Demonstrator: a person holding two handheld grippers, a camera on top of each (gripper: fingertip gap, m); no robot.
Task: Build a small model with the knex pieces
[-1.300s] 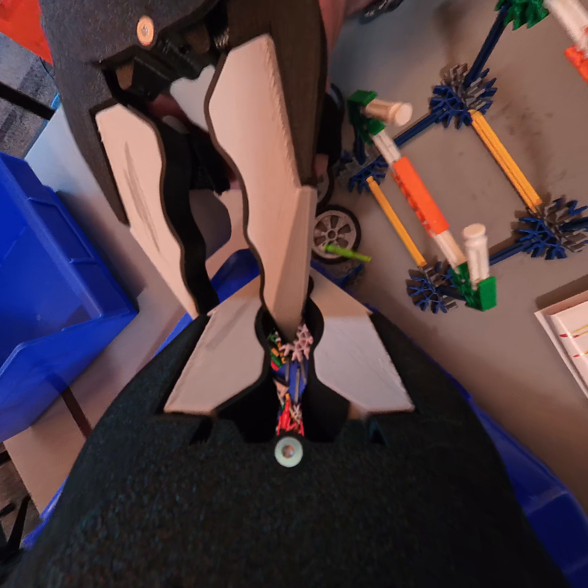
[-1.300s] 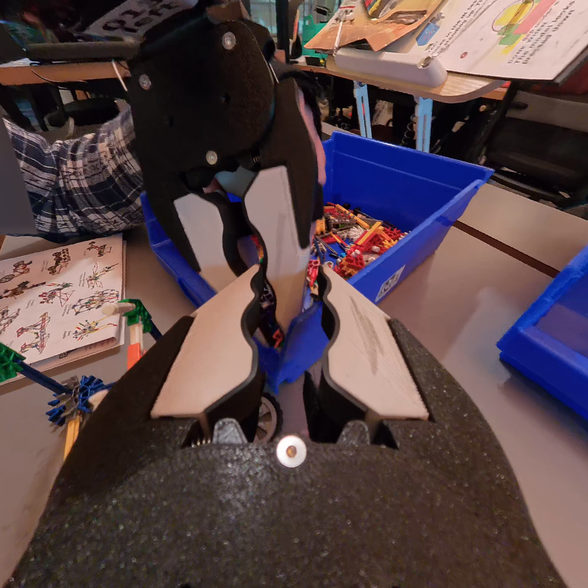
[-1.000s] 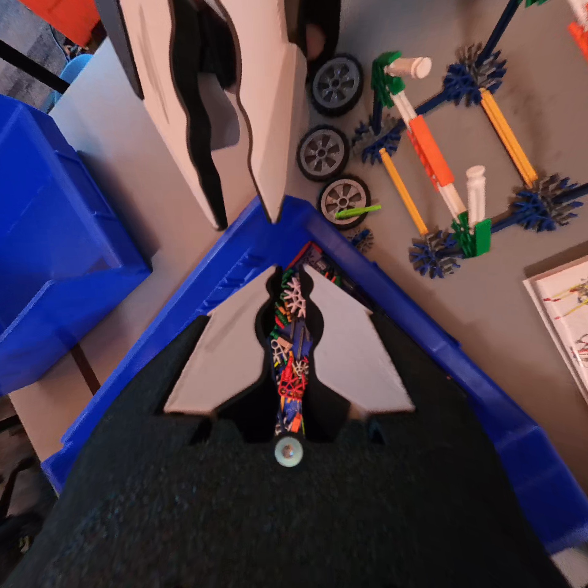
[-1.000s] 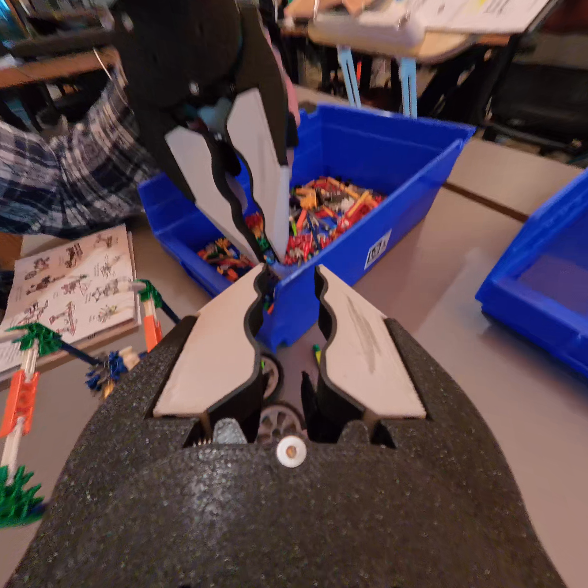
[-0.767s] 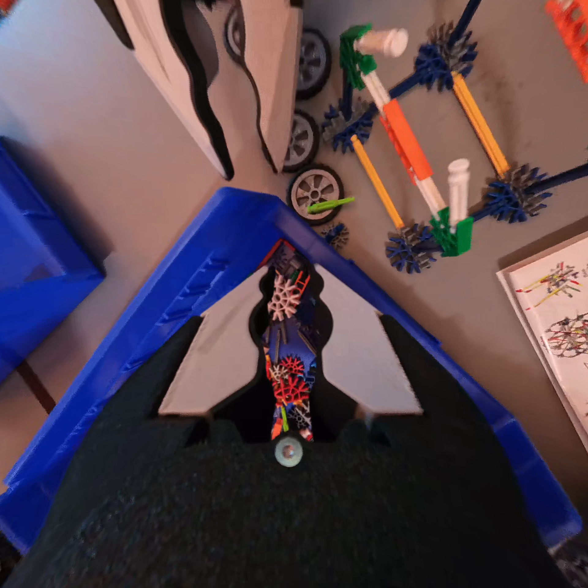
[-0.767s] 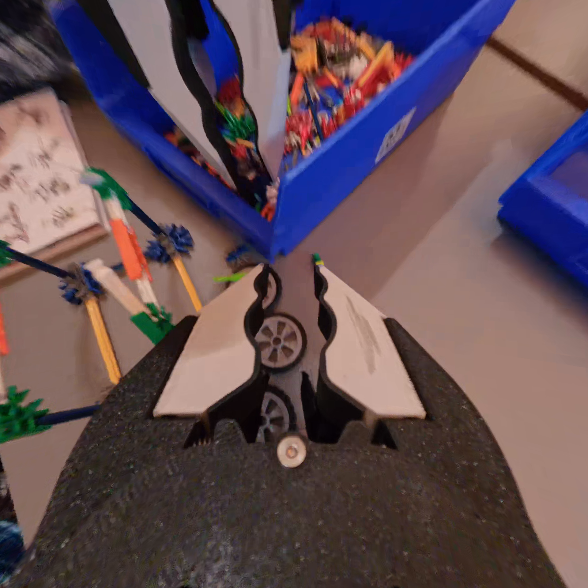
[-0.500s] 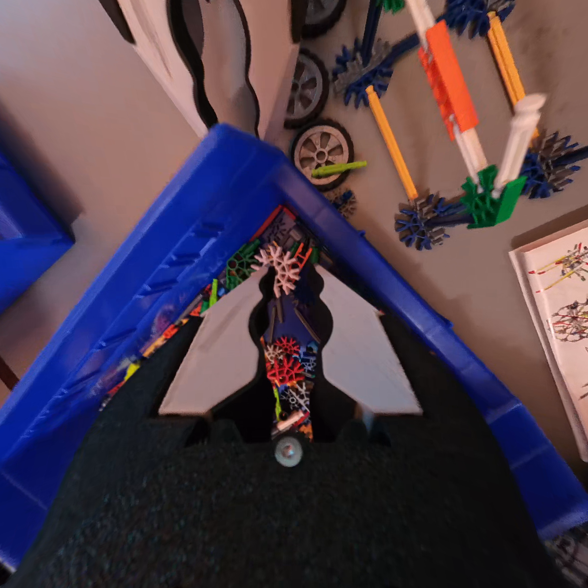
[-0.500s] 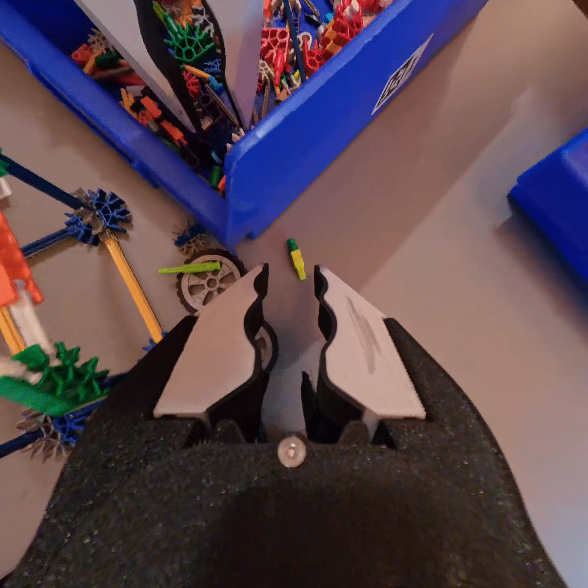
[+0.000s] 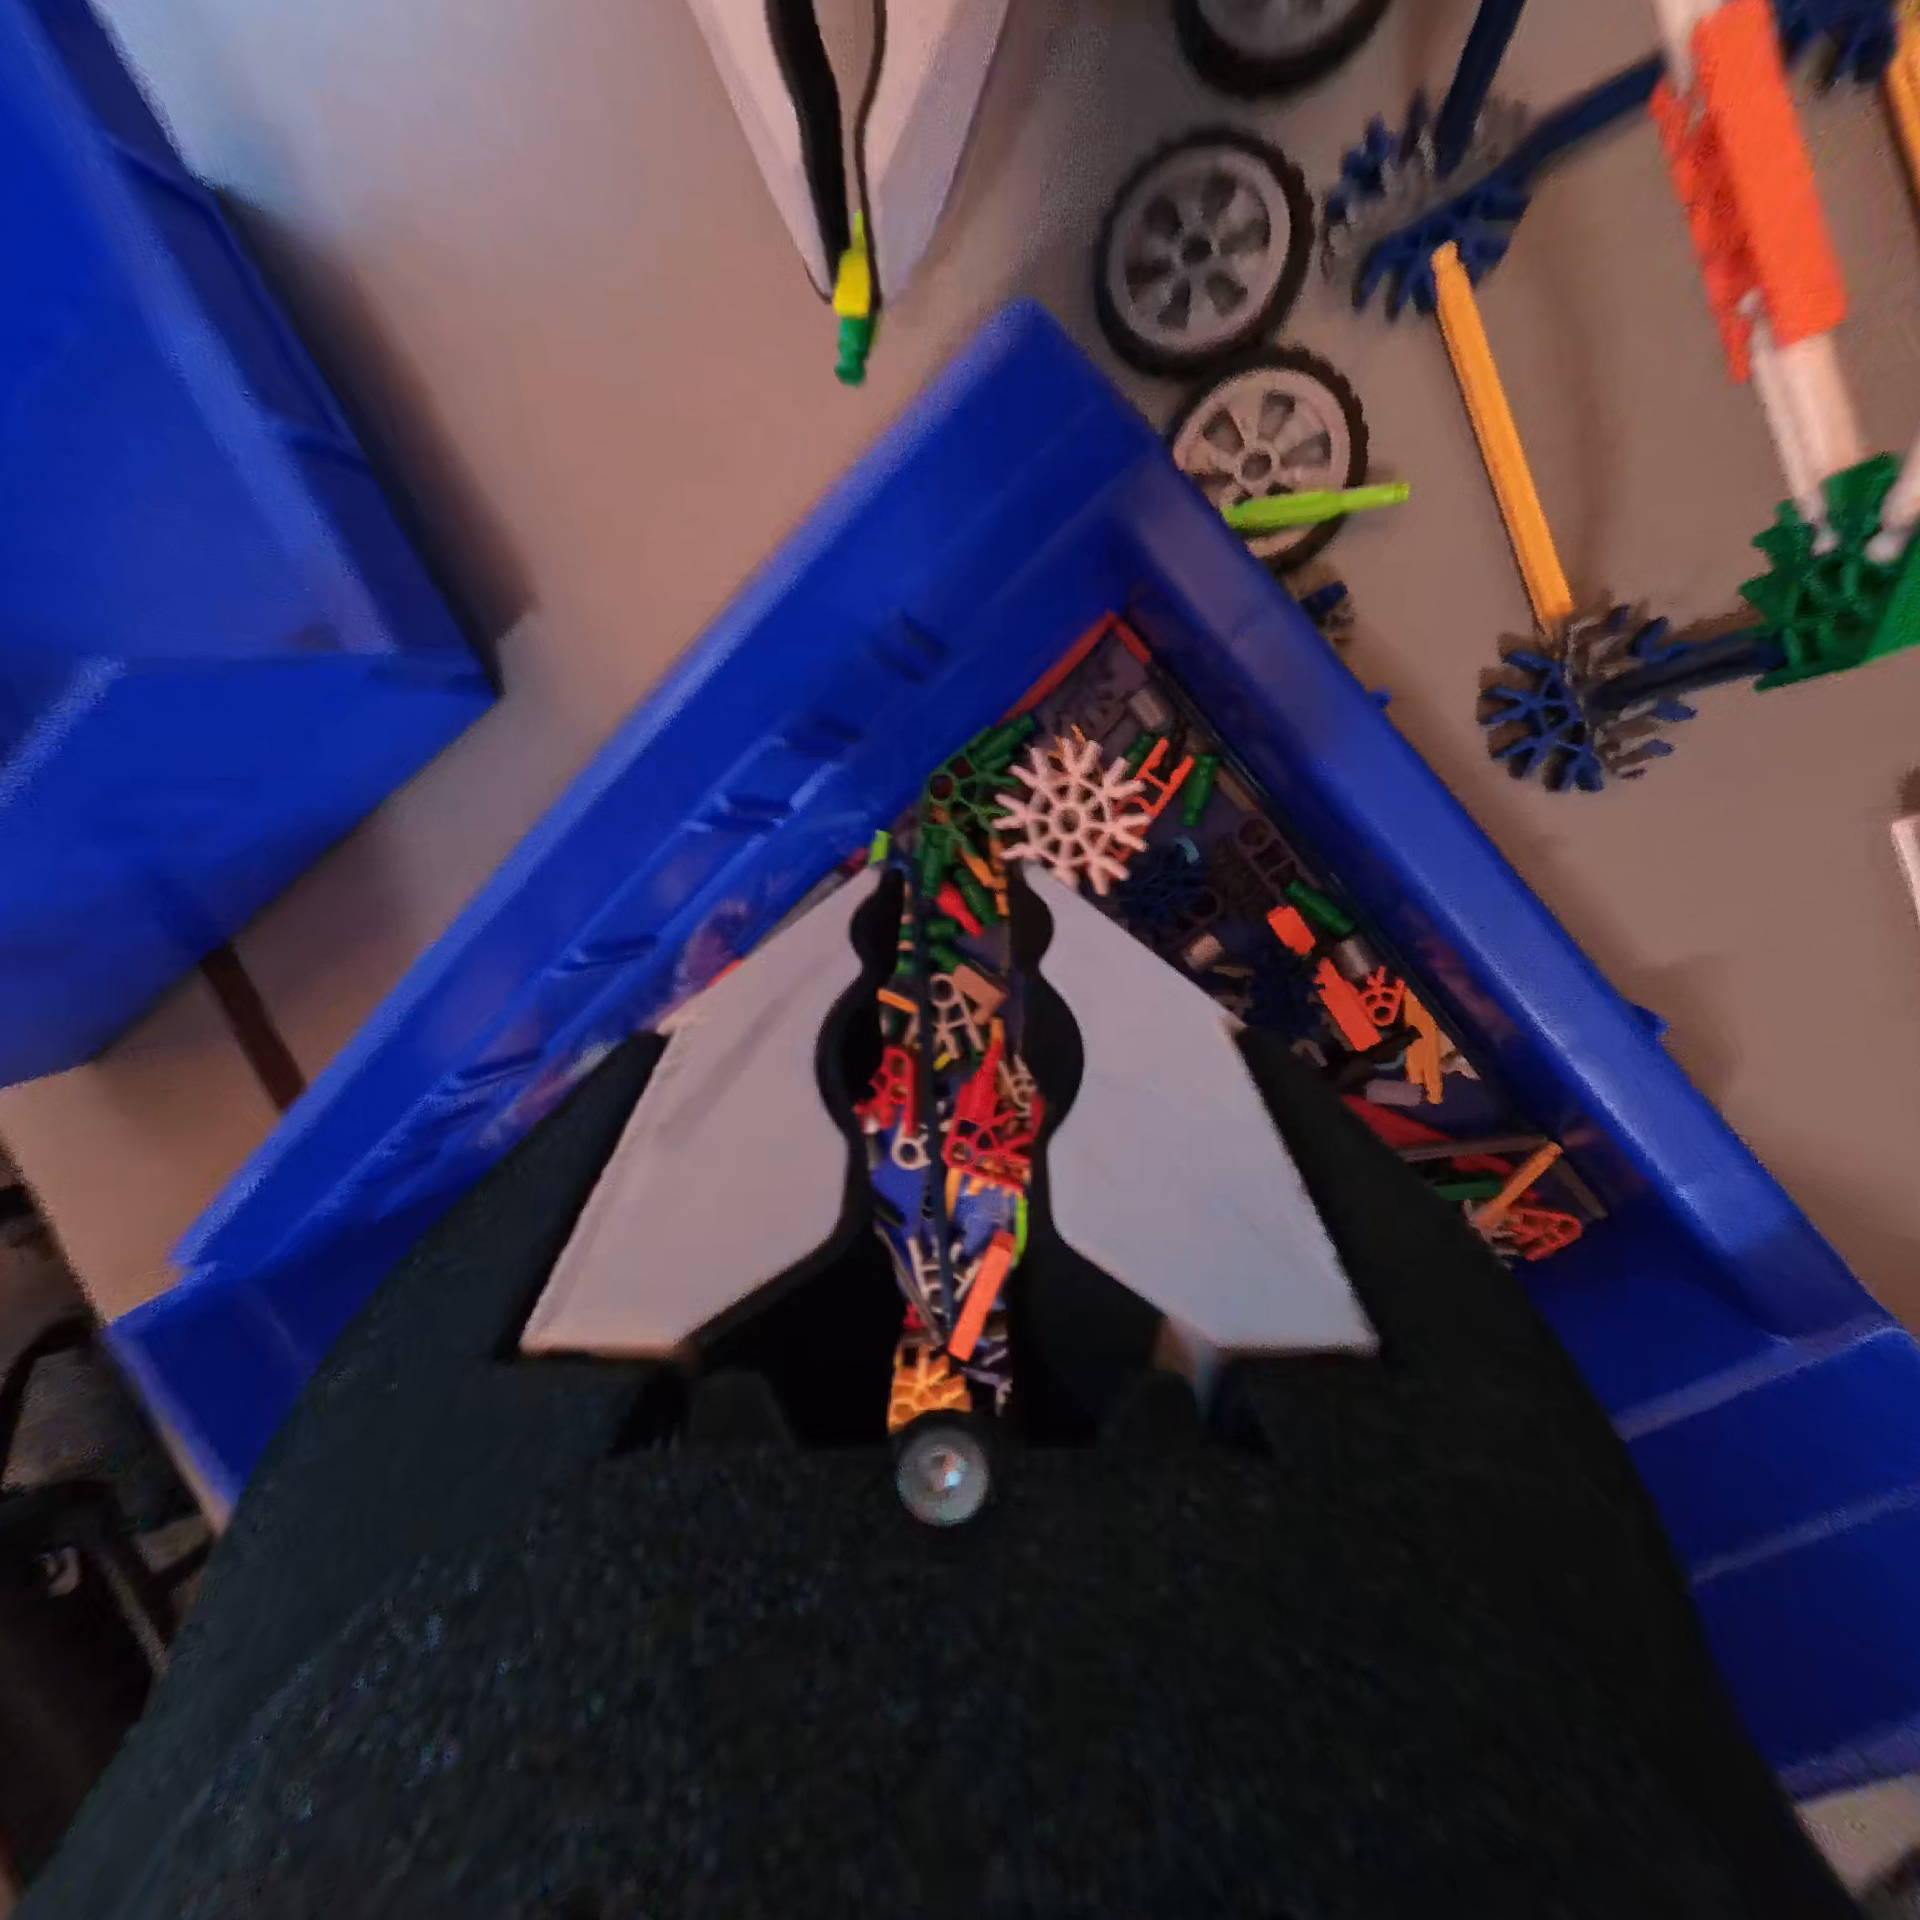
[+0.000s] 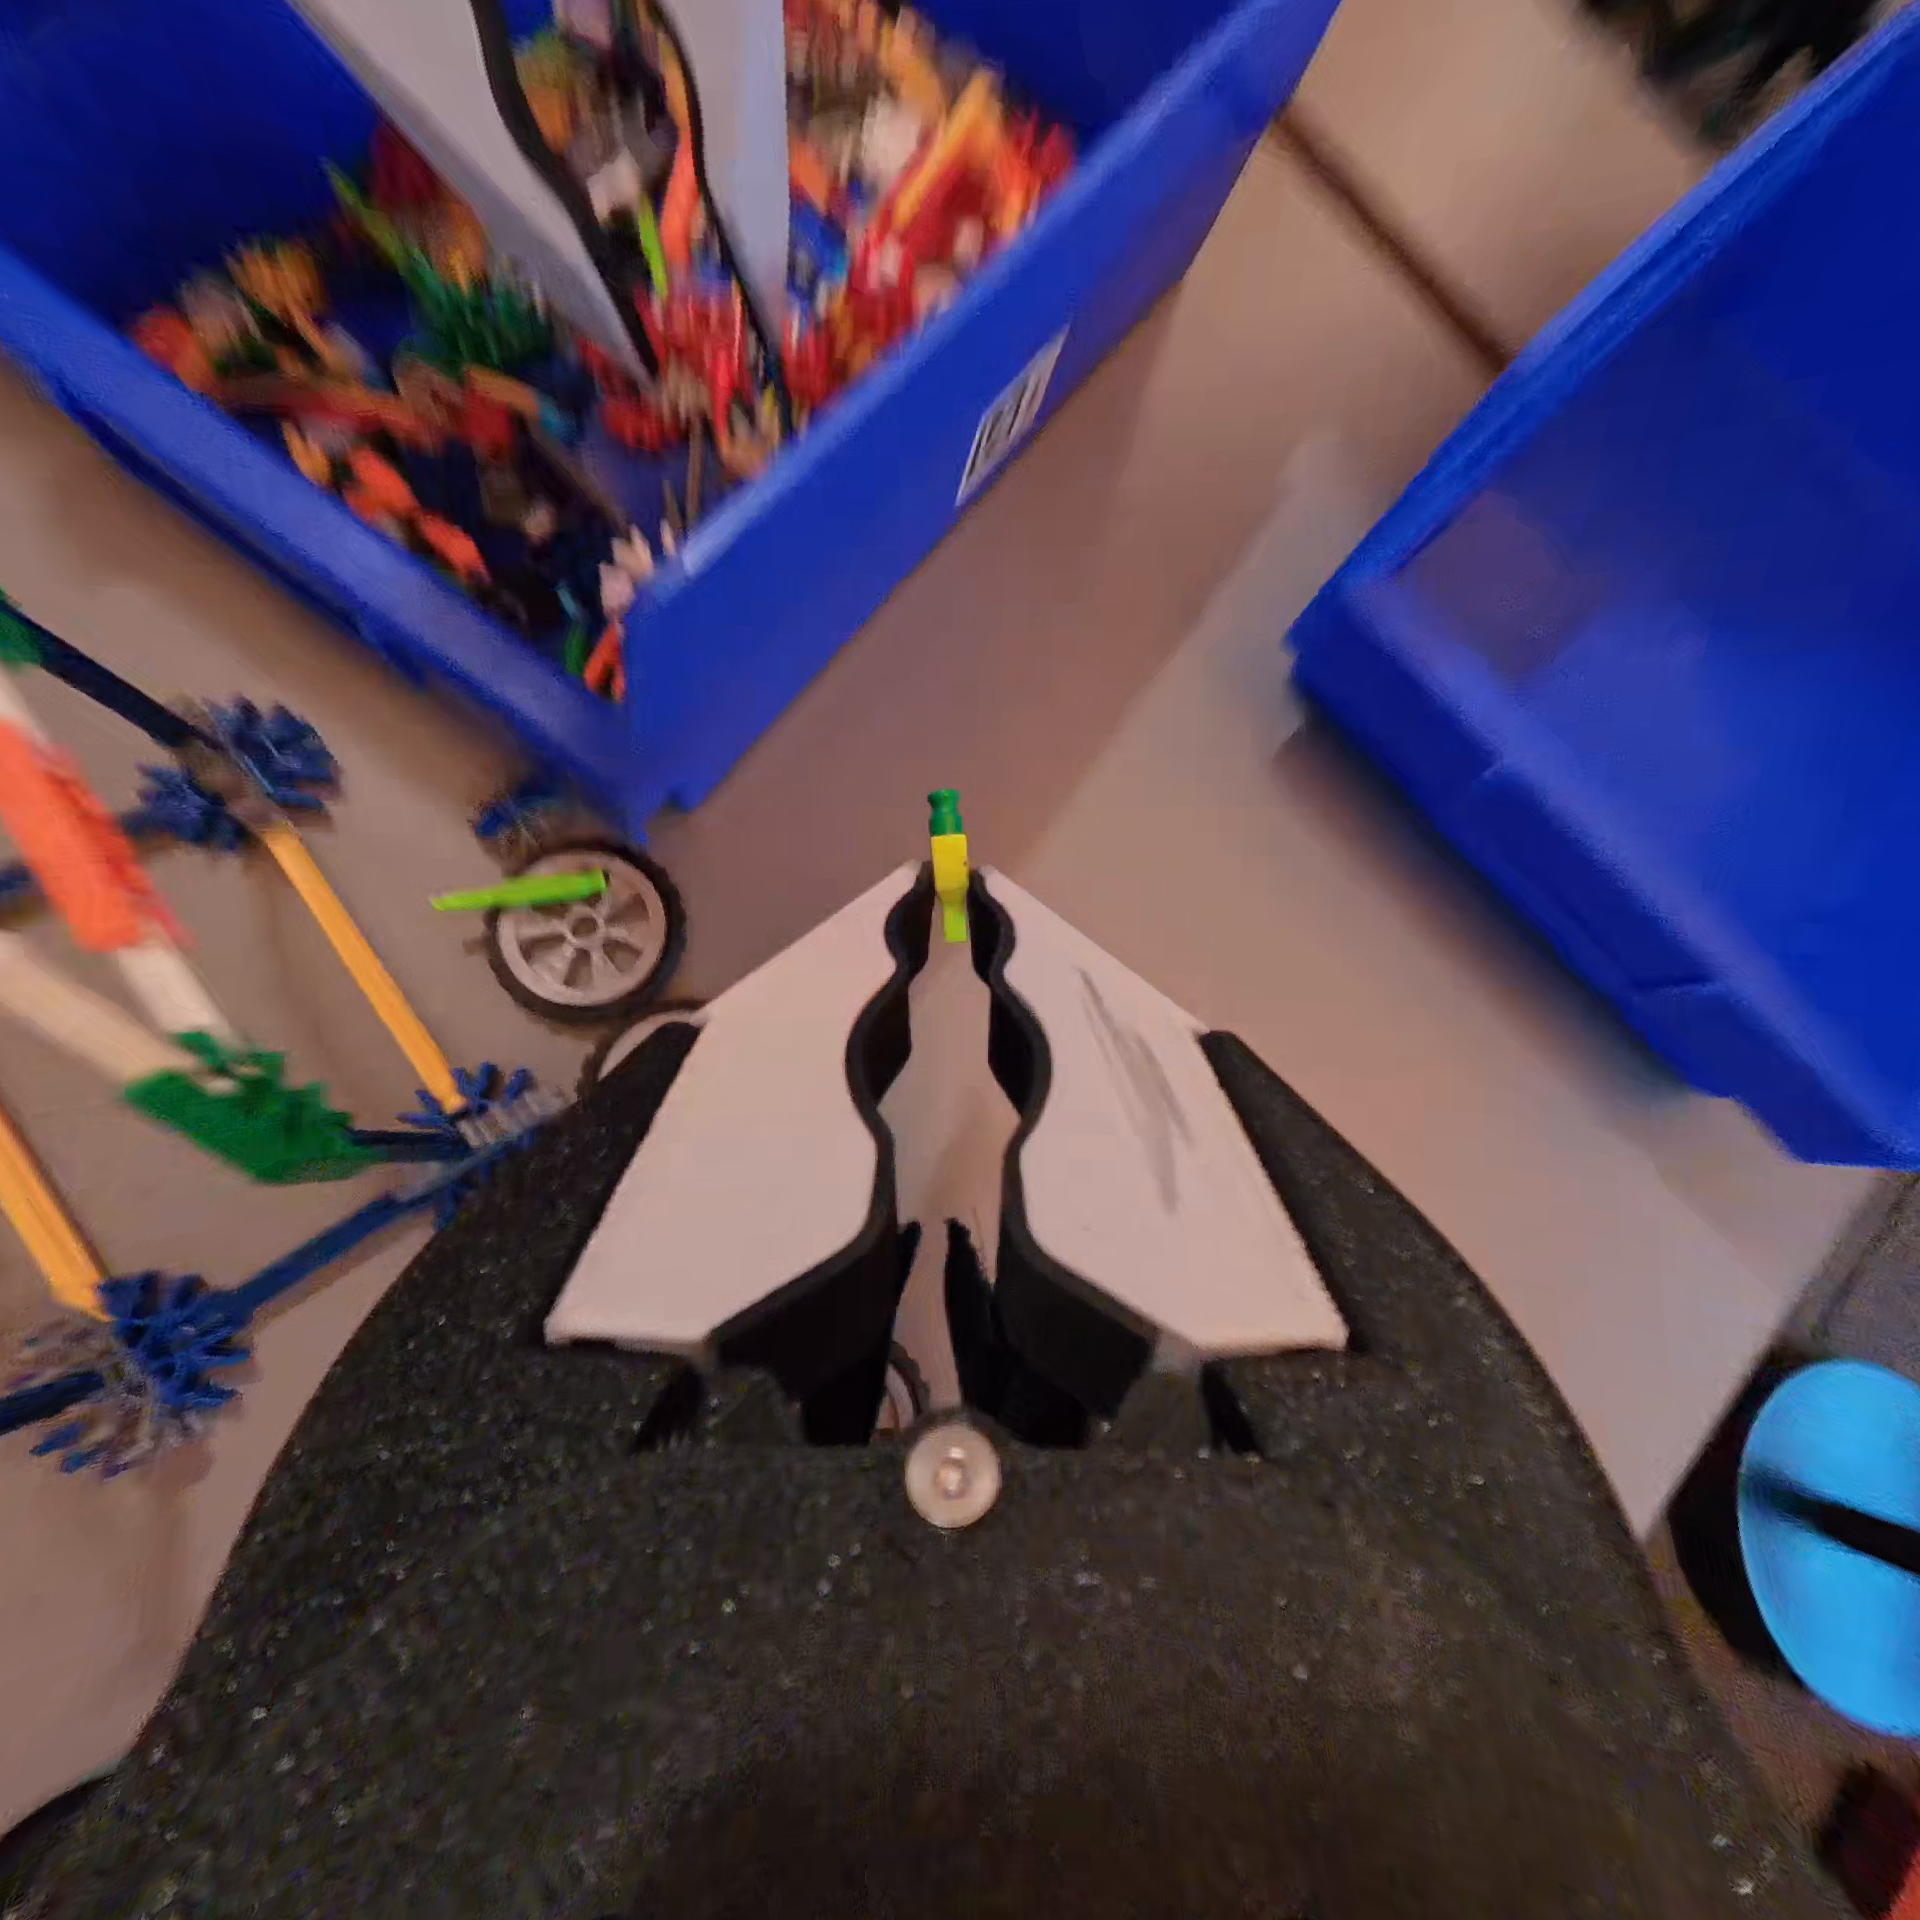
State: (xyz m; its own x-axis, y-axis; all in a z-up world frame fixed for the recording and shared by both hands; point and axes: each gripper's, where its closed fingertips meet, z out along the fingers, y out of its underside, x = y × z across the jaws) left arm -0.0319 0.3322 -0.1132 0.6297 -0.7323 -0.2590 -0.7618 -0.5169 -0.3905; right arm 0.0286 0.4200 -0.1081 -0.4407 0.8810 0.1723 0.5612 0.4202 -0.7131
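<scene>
1. The right gripper [image 10: 950, 883] has its tips pressed together on a small yellow-and-green rod piece [image 10: 947, 871]; the green end sticks out past the tips, above the grey table [image 10: 1195, 831], just beside the corner of the blue bin [image 10: 831, 582].
2. The left gripper [image 9: 954, 894] hangs over that bin's corner, its fingers a narrow way apart with nothing between them; only the loose pieces [image 9: 1070, 816] lying below show through the gap.
3. In the left wrist view the right gripper is cut off by the top edge; only its tips and the rod piece show.
4. In the right wrist view the bin's contents are blurred; single pieces are hard to make out.
5. A grey wheel [image 10: 582, 940] with a lime rod [image 10: 520, 891] across it lies beside the bin; the rod-and-connector frame [image 10: 353, 977] runs off the left edge.
6. A second blue bin [image 10: 1662, 727] stands to the right, partly cut off.
</scene>
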